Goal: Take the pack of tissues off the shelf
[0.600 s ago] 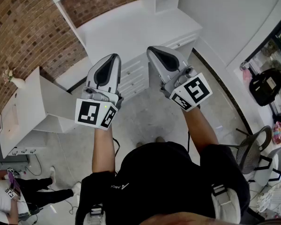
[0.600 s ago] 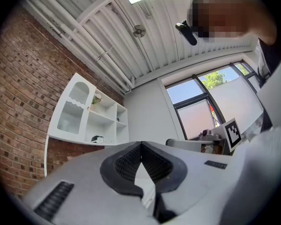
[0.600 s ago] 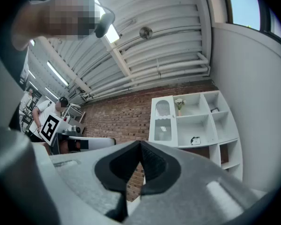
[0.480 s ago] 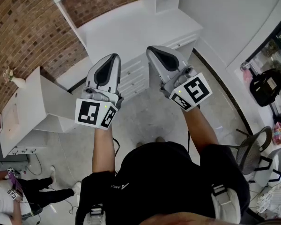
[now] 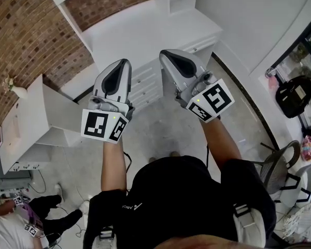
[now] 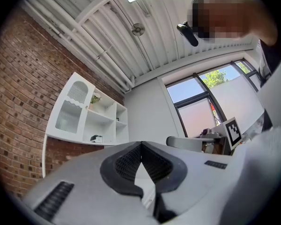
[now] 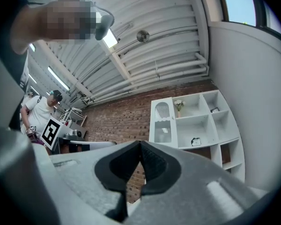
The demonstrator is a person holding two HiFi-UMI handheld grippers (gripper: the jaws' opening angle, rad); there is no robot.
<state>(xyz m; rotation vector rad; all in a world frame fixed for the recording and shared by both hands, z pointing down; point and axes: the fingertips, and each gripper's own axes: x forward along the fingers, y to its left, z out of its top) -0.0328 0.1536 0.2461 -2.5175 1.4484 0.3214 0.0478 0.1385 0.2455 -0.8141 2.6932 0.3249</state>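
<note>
I've got a small dark-and-white item (image 7: 195, 141) sitting in the white shelf unit (image 7: 192, 121), too small for me to name. In the head view that shelf unit runs off the top edge, and a bystander (image 5: 13, 230) is clipped at the bottom-left corner.

Head view: brick wall (image 5: 26, 30) at ten o'clock, white worktop (image 5: 140, 32) with drawers at twelve, pale floor (image 5: 155, 134) at centre. Right gripper view: white cubby shelf (image 7: 196, 121) at three o'clock. Left gripper view: windows (image 6: 201, 86) at two.
</note>
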